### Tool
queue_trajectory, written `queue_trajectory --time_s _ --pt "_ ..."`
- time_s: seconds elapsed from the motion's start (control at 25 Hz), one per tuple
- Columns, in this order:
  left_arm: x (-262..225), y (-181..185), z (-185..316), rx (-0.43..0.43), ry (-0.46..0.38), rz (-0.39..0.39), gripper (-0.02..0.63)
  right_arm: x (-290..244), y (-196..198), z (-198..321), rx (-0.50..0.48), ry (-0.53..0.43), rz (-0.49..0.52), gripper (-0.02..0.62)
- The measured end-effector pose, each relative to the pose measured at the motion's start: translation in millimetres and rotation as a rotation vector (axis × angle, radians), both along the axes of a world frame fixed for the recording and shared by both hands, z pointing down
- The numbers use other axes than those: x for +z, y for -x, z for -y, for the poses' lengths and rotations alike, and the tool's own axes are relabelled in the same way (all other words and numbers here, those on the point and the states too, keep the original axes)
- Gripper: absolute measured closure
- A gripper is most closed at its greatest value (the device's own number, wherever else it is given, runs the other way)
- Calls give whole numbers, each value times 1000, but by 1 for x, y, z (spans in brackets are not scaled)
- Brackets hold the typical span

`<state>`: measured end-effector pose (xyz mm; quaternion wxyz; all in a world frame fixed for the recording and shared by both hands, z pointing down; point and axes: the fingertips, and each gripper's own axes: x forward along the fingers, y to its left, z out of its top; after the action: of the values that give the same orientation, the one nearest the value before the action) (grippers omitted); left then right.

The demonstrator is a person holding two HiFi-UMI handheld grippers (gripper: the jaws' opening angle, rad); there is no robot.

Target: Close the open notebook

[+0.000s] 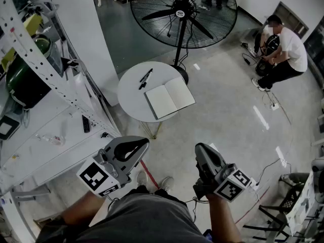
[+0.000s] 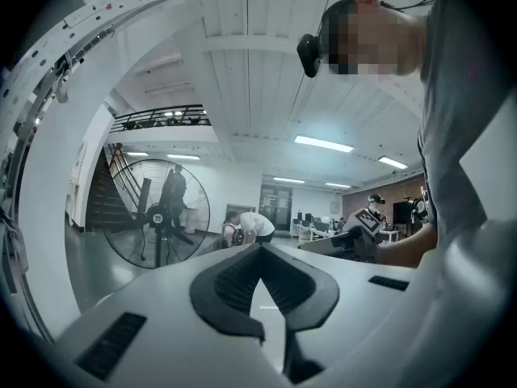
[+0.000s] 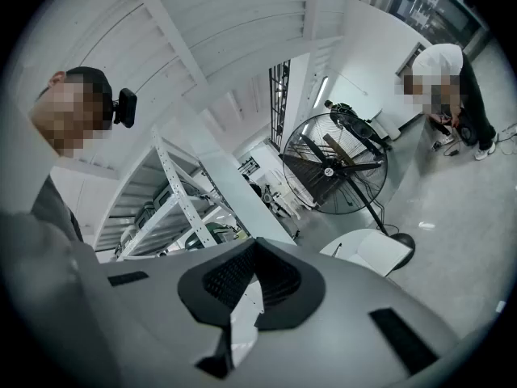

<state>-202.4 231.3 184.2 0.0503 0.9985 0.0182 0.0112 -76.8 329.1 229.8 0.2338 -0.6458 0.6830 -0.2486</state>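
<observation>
On the round table: notebook is laid open; pen is placed beside it.
Left gripper: clenched, empty, held apart from the table.
Right gripper: clenched, empty.

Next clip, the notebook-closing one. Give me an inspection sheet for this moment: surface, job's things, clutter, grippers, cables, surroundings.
Surface: small round white table standing on a grey floor.
Job's things: notebook lies open on the table, blank pages up; not yet closed.
Clutter: two black pens on the table beside the notebook, not touching it.
Grippers: left gripper and right gripper both shut and empty, held near the person's body, short of the table.
Cables: loose cables on the floor to the right; nothing seen on the table.
Surroundings: large floor fan behind the table, white shelf rack on the left, a crouching person far right.
</observation>
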Motion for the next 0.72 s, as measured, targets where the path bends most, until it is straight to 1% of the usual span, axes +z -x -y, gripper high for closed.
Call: queue_trajectory --time_s 0.36,0.72 --pt "10 -9 3 1 9 6 591 10 -5 4 -1 8 -6 578" --pt "23 -25 -12 -17 27 31 591 28 -20 -6 -30 52 -28 578"
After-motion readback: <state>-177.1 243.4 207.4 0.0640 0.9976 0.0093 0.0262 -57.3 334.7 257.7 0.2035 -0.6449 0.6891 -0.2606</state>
